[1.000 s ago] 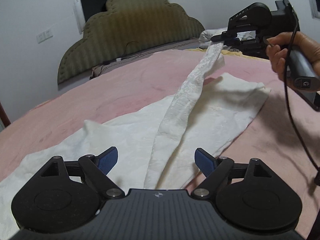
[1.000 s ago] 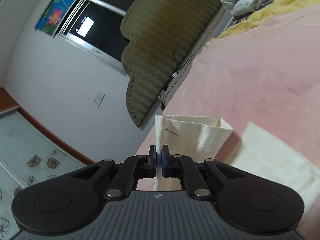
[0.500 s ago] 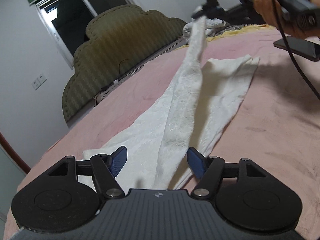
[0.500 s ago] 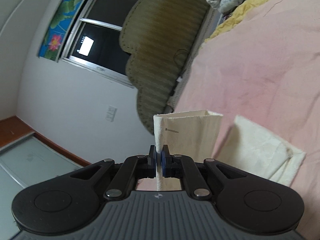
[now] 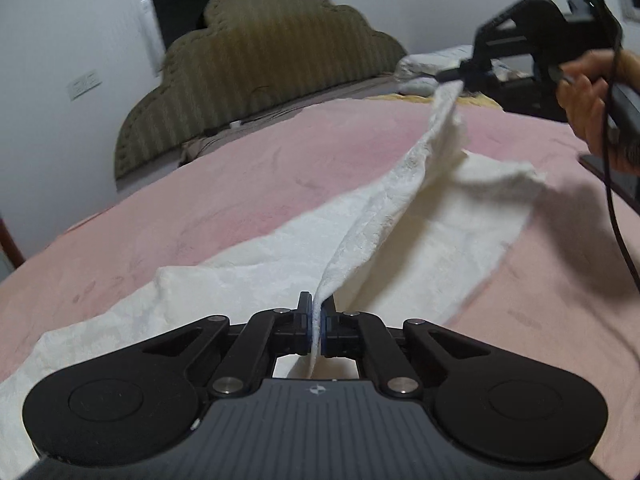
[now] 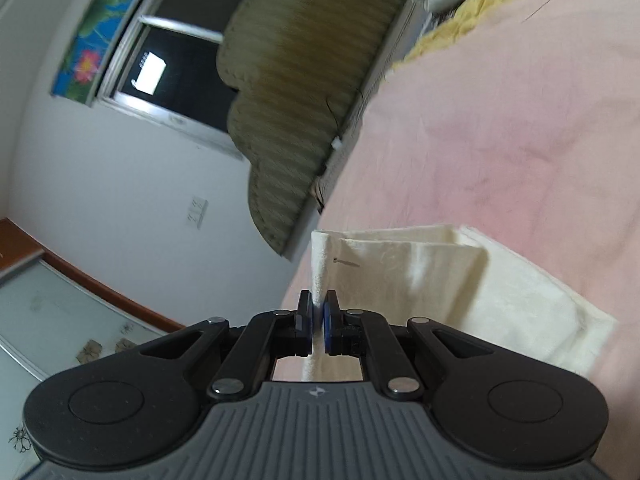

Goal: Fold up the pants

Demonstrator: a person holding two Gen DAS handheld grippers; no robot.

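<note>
Pink bedspread (image 5: 248,184), olive headboard (image 5: 264,56) at far end. White pants (image 5: 240,280) spread across bed, upper leg lifted taut between both tools. Left gripper (image 5: 319,326) clamped tight on near fabric edge. Right gripper (image 6: 318,322) pinching far hem (image 6: 320,264), pads almost together.

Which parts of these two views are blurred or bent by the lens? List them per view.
Left wrist view: the right gripper and the hand holding it are motion-smeared; the pants near the left gripper are sharp; the bed's pink cover bulges from fisheye. Right wrist view: the headboard is soft and tilted; the window reflection blows out.
</note>
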